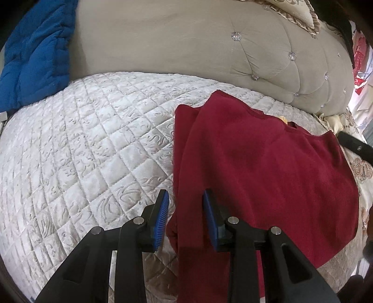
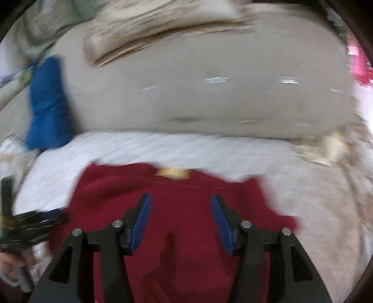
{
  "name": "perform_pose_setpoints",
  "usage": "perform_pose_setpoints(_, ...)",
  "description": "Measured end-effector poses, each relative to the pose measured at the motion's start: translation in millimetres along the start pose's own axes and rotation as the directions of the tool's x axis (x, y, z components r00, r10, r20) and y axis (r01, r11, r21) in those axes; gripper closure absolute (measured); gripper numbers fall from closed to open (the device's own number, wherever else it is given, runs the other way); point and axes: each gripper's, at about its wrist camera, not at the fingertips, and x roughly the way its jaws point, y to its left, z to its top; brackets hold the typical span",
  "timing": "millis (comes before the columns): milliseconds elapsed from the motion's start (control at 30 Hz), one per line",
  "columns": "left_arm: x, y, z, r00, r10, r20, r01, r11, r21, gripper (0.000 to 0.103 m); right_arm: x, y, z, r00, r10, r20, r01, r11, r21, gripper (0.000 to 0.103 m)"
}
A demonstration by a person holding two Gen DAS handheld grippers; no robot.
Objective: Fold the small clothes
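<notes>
While I look down the left wrist view, my left gripper hangs over the left edge of the red garment, its blue fingers a little apart with nothing pinched between them; the folded edge of the cloth runs in the gap below but the pads are not pressing on it. Red garment lies spread flat on the quilted white bed cover, right half of the bed from this view, left side already folded over onto itself in a long strip, neckline toward the headboard with a small yellow tag at the collar. Tufted beige headboard behind, blue blanket bunched at the far left against it, patterned pillow at top.

Right wrist view is heavily motion-blurred. My right gripper is above the middle of the garment, fingers clearly apart, empty, cloth below them. Collar tag sits straight ahead of it. Left gripper shows as a dark blur at that frame's left edge; can't tell if it touches the cloth there
</notes>
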Motion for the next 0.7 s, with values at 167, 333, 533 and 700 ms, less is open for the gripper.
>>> perform_pose_setpoints(167, -1.2, 0.4, -2.0, 1.0, -0.013, 0.0, 0.013, 1.0, 0.002, 0.092, 57.9, 64.7, 19.0, 0.993, 0.094, -0.065, -0.101, 0.987, -0.126, 0.064)
perform_pose_setpoints(333, -0.1, 11.8, -2.4, 0.998, -0.055, -0.016, 0.054, 0.998, -0.037, 0.087, 120.3, 101.9, 29.6, 0.97, 0.142, -0.195, -0.17, 0.976, -0.136, 0.068)
perform_pose_setpoints(533, 5.3, 19.4, 0.1, 0.997, -0.069, -0.031, 0.067, 0.996, -0.065, 0.083, 160.1, 114.1, 33.7, 0.978, 0.087, -0.188, -0.111, 0.986, -0.125, 0.066)
perform_pose_setpoints(700, 4.1, 20.8, 1.2, 0.997, -0.068, -0.03, 0.066, 0.996, -0.065, 0.083, 137.7, 102.0, 38.2, 0.975, 0.141, -0.171, -0.153, 0.986, -0.062, 0.065)
